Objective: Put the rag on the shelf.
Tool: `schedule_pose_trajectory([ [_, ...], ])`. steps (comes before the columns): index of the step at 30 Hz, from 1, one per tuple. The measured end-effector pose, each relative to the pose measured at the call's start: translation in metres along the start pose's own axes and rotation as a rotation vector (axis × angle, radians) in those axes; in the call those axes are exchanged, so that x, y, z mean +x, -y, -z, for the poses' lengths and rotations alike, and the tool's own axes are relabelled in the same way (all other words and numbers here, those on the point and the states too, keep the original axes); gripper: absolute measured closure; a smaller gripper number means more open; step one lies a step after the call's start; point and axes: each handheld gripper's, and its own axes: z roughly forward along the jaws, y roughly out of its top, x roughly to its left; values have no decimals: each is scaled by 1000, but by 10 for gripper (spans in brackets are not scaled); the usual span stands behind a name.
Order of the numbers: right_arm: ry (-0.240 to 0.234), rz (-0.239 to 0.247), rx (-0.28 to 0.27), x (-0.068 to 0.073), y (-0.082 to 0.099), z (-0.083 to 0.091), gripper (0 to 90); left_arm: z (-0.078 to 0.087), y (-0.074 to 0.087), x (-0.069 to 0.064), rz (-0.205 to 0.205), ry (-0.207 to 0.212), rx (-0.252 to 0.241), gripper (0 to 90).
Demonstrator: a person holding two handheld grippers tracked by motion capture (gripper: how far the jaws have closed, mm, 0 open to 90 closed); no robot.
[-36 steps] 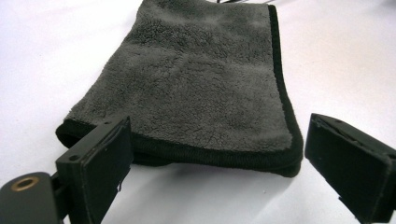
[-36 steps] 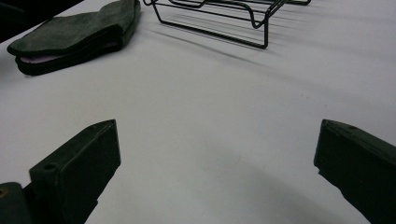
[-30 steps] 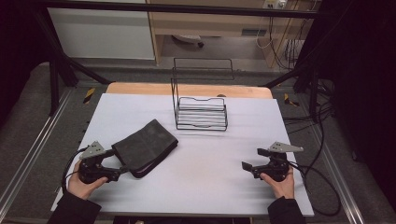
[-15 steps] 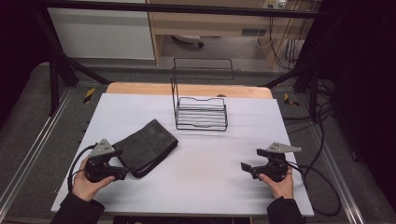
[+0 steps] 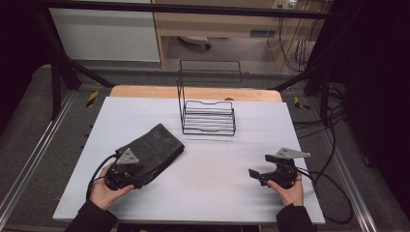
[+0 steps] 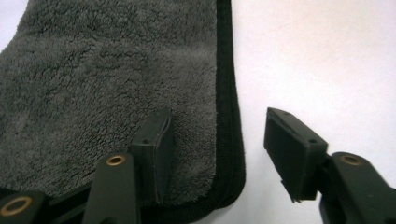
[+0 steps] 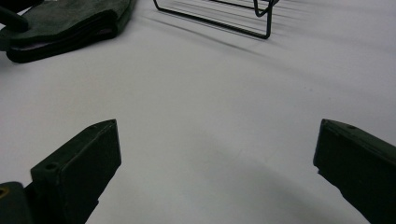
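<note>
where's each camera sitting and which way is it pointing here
High view: above the person's side of the white table, looking forward and down; both hands show, with left gripper and right gripper.
Left gripper view: rides the left gripper, looking down its jaws, which straddle the hemmed edge of the grey towel and have just been closing.
Right gripper view: rides the right gripper, looking low across the table between wide-open jaws.
Shared: high and right gripper views both show the towel and wire rack.

The towel (image 5: 153, 149) was dark grey and fleecy, folded into a thick flat pad (its stitched hem (image 6: 228, 116) ran along one edge). It lay at an angle on the left half of the white table.
</note>
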Motion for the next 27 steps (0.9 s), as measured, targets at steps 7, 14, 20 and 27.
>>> schedule_pose_trajectory([
  [7, 0, 2, 5, 0, 0, -1, 14, -9, 3, -6, -33, -44, 23, 436],
  [14, -2, 1, 6, 0, 0, -2, 15, -16, 5, -13, -57, -109, 18, 462],
  [20, -2, 1, 5, 0, 0, -2, 14, -19, 1, -18, -66, -165, 43, 529],
  [27, -3, 2, 6, 0, 0, -2, 14, -19, -3, -18, -86, -225, 73, 716],
])
